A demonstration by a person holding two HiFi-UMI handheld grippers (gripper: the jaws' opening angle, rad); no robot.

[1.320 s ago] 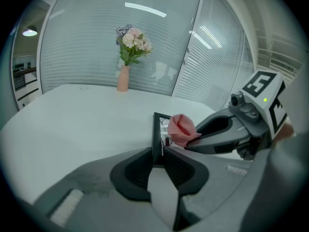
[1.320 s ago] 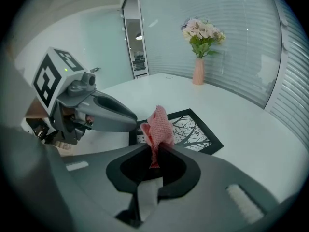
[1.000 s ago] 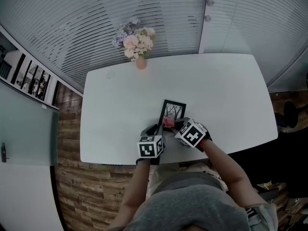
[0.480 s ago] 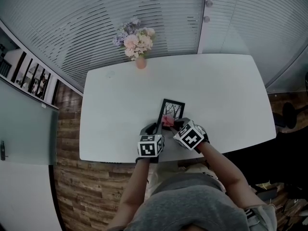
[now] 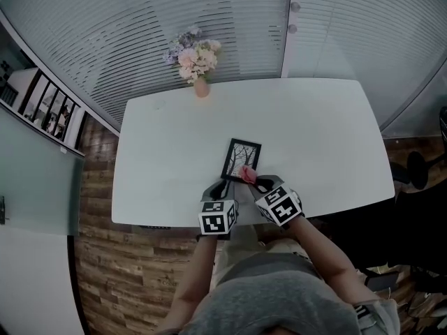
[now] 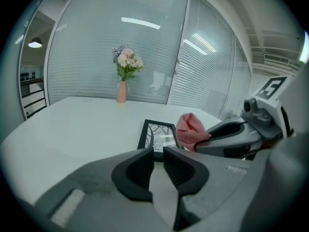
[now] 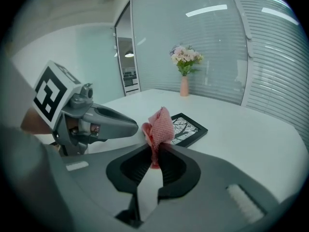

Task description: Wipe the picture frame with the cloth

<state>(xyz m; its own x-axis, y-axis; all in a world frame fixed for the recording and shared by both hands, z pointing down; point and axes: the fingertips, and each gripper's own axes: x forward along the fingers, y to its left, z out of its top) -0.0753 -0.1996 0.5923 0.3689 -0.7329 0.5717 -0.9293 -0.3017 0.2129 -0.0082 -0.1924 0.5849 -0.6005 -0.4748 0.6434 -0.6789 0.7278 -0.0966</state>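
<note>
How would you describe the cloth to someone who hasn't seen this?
On the white table, near its front edge, a black picture frame lies flat. At its near right corner is the cloth, a small bunched pink rag pinched in the right gripper; nothing else soft or pink is nearby.

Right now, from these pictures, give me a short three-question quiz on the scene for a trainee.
1. True or false: the right gripper is shut on the pink cloth.
2. Pick one. The picture frame: A) lies flat on the table; B) stands upright; C) lies on the floor.
3. Fill in: the vase of flowers stands near the table's ___ edge, as seen from the person.

Key: 1 true; 2 A; 3 far.
</note>
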